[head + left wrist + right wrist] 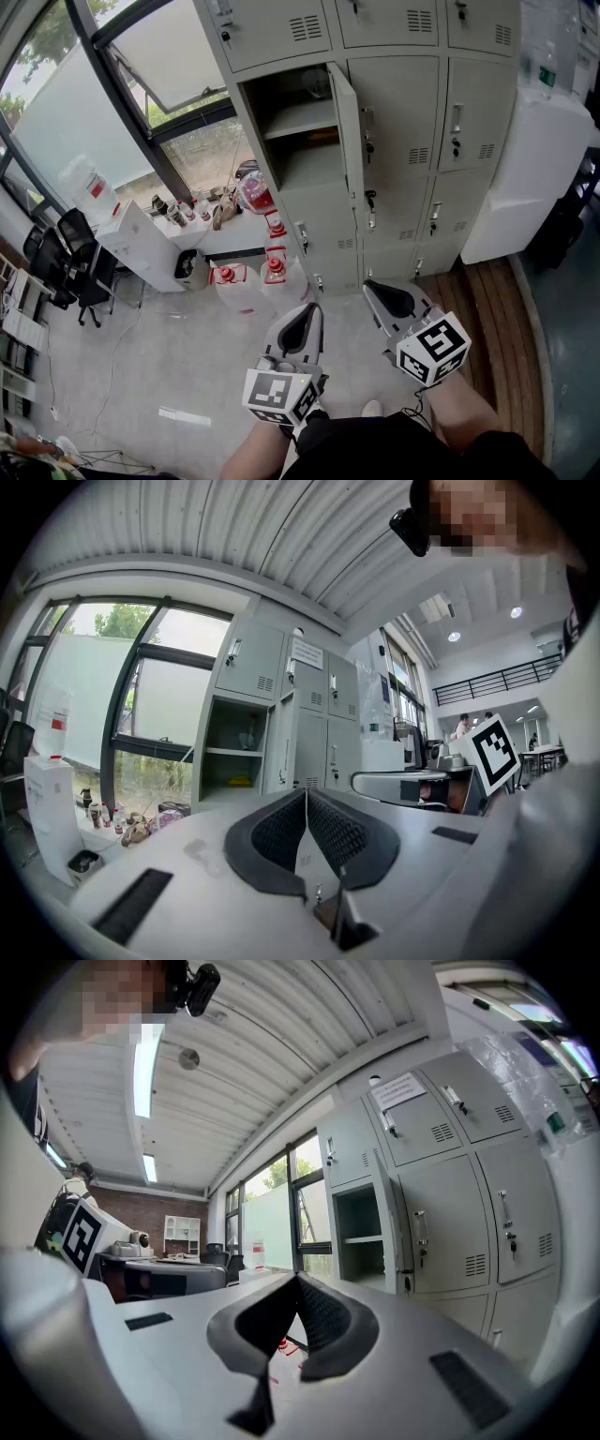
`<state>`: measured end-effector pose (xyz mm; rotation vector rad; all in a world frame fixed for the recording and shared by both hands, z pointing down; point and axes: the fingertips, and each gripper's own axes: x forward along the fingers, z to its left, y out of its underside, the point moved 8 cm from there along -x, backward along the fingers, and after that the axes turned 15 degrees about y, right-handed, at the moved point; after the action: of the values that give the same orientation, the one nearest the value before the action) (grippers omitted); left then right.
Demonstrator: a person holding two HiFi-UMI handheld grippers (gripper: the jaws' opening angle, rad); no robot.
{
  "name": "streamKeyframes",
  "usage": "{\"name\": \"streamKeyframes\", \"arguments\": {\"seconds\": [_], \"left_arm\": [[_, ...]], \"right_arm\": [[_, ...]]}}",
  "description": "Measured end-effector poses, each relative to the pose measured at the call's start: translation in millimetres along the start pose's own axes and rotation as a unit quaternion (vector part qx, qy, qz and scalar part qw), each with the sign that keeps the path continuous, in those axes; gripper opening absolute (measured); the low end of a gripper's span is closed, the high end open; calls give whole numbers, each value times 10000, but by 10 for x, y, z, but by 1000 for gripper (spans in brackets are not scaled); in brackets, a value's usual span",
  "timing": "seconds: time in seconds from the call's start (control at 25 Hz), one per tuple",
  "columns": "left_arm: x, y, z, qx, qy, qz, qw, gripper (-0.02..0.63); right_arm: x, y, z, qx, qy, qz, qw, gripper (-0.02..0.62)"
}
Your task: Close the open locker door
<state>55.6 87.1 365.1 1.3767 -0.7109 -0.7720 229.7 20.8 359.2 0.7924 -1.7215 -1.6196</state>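
The jaws of the left gripper point(311, 310) are pressed together at their tips with nothing between them. The jaws of the right gripper point(370, 287) are likewise closed and empty. Both grippers are held low in front of the person, apart from each other and pointing toward the lockers. Beneath them lies a pale grey floor point(169, 366), which gives way on the right to a strip of brown wooden planks point(487, 309). Farther on, clear plastic bottles with red labels point(272, 270) stand on the floor at the foot of a tall bank of pale grey metal lockers point(403, 112). One pale grey metal locker door point(348, 141) in the left column stands swung out, showing a compartment with a shelf point(298, 119). Left of the lockers, a white box-shaped cabinet point(141, 246) and a black office chair point(80, 262) sit below a large dark-framed window point(84, 103).
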Motion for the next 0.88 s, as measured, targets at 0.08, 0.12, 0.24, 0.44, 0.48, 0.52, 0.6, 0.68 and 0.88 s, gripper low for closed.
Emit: {"name": "streamKeyframes", "arguments": {"seconds": [0.08, 0.12, 0.24, 0.44, 0.48, 0.52, 0.6, 0.68, 0.88], "left_arm": [[-1, 5, -3, 48, 31, 25, 10000, 20], [-1, 7, -5, 59, 41, 29, 10000, 20], [-2, 7, -5, 61, 61, 24, 10000, 20], [-7, -6, 15, 42, 62, 3, 10000, 20], [-10, -6, 20, 36, 66, -1, 10000, 20], [-13, -7, 27, 28, 64, -11, 10000, 20], [-18, -16, 46, 49, 75, -16, 10000, 20], [-18, -24, 65, 84, 108, 2, 9999, 20], [-9, -54, 135, 36, 124, -6, 9999, 20]], "right_arm": [[1, -3, 3, -8, 1, 3, 10000, 52], [2, -5, 4, -11, 1, 3, 10000, 52], [5, -8, 12, -16, 2, -2, 10000, 52], [25, -15, 30, -13, -10, -3, 10000, 52], [30, -11, 35, -15, -18, -10, 10000, 52], [36, -8, 41, -17, -24, -17, 10000, 52], [50, -12, 56, -13, -8, -22, 10000, 52], [65, -21, 73, -11, -13, -62, 10000, 52], [128, -43, 129, -62, -64, -131, 9999, 52]]}}
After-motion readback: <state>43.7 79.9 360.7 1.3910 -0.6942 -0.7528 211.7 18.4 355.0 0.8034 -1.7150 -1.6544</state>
